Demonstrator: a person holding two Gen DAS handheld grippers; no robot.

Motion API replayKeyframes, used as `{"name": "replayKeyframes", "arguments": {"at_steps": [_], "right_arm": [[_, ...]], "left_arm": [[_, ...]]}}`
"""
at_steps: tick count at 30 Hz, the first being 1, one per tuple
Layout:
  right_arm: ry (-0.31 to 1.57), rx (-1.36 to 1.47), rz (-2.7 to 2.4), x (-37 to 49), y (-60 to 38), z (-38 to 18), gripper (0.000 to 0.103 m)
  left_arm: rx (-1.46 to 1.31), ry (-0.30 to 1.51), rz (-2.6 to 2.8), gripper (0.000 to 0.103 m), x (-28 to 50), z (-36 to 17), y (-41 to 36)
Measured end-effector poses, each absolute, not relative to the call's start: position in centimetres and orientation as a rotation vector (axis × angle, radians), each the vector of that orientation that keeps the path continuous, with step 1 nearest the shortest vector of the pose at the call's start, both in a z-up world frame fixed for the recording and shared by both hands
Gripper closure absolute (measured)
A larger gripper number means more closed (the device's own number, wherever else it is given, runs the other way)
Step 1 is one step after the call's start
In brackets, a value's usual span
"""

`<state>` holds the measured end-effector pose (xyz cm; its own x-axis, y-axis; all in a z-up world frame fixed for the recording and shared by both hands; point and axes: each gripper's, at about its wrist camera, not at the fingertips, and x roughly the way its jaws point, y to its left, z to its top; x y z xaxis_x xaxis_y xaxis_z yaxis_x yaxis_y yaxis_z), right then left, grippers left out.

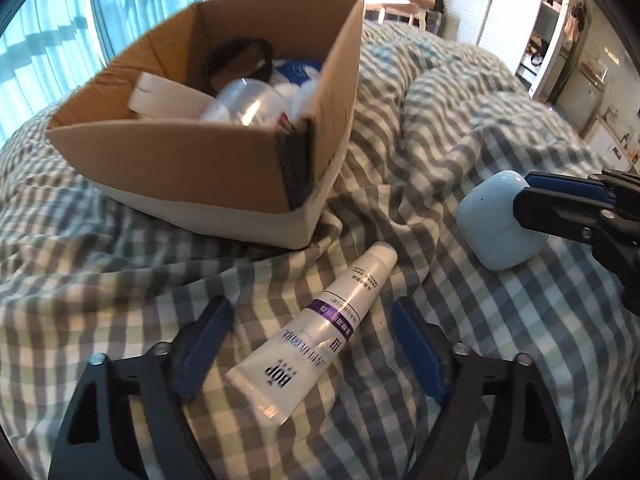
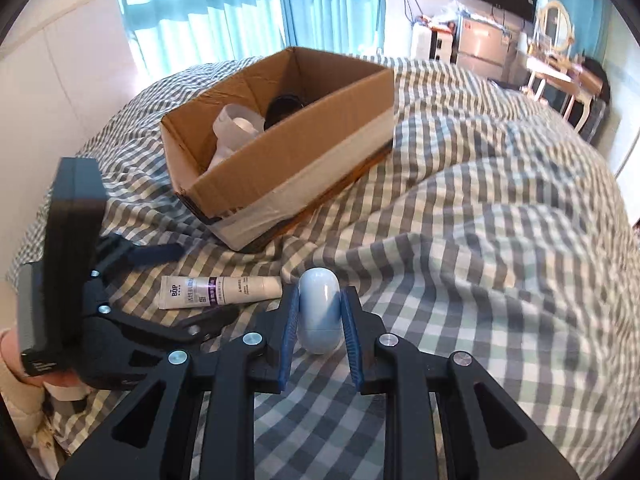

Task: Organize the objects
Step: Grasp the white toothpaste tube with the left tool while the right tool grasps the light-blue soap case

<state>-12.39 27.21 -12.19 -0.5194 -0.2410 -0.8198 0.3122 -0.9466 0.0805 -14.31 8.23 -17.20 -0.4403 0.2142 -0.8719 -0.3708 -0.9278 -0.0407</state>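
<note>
A white tube [image 1: 316, 332] with a purple band lies on the checked quilt, between the blue pads of my left gripper [image 1: 308, 314]. The jaws stand wide on either side of it and do not press it. My right gripper [image 2: 322, 294] is shut on a pale blue rounded case [image 2: 320, 312], held just above the quilt. In the left wrist view the case [image 1: 492, 224] and the right gripper [image 1: 528, 196] sit at the right. An open cardboard box [image 1: 192, 168] behind the tube holds a clear bottle, white paper and dark items. In the right wrist view the tube [image 2: 224, 290] lies in front of the box [image 2: 304, 152].
The rumpled quilt [image 2: 480, 240] rises in folds to the right of the box. Blue curtains [image 2: 208, 4] hang behind the bed. A dresser with a mirror [image 2: 556, 28] and a wall screen stand at the far end. A hand [image 2: 60, 388] holds the left gripper [image 2: 188, 286].
</note>
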Motion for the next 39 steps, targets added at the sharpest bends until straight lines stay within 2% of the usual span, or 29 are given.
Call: {"name": "replayKeyframes", "arguments": {"at_steps": [8, 9, 10, 14, 16, 18, 23, 32, 33, 35, 36, 37, 39], "right_arm": [[0.092, 1.357, -2.464, -13.0, 26.9, -13.7, 0.082], [0.094, 1.358, -2.463, -13.0, 26.8, -13.8, 0.081], [0.094, 1.359, -2.459, -13.1, 26.8, -13.9, 0.082], [0.086, 1.361, -2.463, -13.0, 26.8, -13.9, 0.082], [0.096, 1.361, -2.471, -12.9, 26.8, -13.8, 0.082], [0.116, 1.356, -2.493, -12.6, 26.8, -13.7, 0.082], [0.118, 1.342, -2.508, -12.1, 26.9, -13.3, 0.084], [0.157, 1.346, -2.511, -11.3, 26.1, -13.2, 0.087], [0.158, 1.35, -2.509, -11.4, 26.1, -13.2, 0.086], [0.173, 1.377, -2.487, -11.9, 25.7, -13.6, 0.074], [0.188, 1.387, -2.483, -12.1, 25.5, -13.8, 0.063], [0.206, 1.395, -2.482, -12.3, 25.2, -14.0, 0.058], [0.244, 1.438, -2.449, -13.2, 24.3, -14.9, 0.058]], "left_arm": [[-1.435, 0.252, 2.375, 0.023, -14.6, -18.5, 9.4], [-1.433, 0.26, 2.378, 0.029, -14.6, -18.5, 9.5], [-1.429, 0.273, 2.384, 0.04, -14.5, -18.5, 9.6], [-1.404, 0.279, 2.369, 0.055, -14.0, -18.1, 9.9], [-1.398, 0.267, 2.351, 0.069, -13.8, -17.9, 9.9], [-1.399, 0.242, 2.323, 0.076, -13.4, -17.7, 9.9], [-1.385, 0.276, 2.318, 0.077, -12.2, -17.2, 10.3], [-1.365, 0.169, 2.379, 0.078, -10.7, -15.4, 7.6], [-1.357, 0.152, 2.391, 0.078, -10.6, -15.0, 7.1], [-1.343, 0.127, 2.414, 0.078, -10.8, -14.3, 7.1], [-1.335, 0.117, 2.427, 0.078, -10.9, -14.1, 6.7], [-1.33, 0.112, 2.434, 0.078, -11.4, -14.0, 6.6], [-1.317, 0.107, 2.464, 0.078, -11.4, -13.4, 5.6]]}}
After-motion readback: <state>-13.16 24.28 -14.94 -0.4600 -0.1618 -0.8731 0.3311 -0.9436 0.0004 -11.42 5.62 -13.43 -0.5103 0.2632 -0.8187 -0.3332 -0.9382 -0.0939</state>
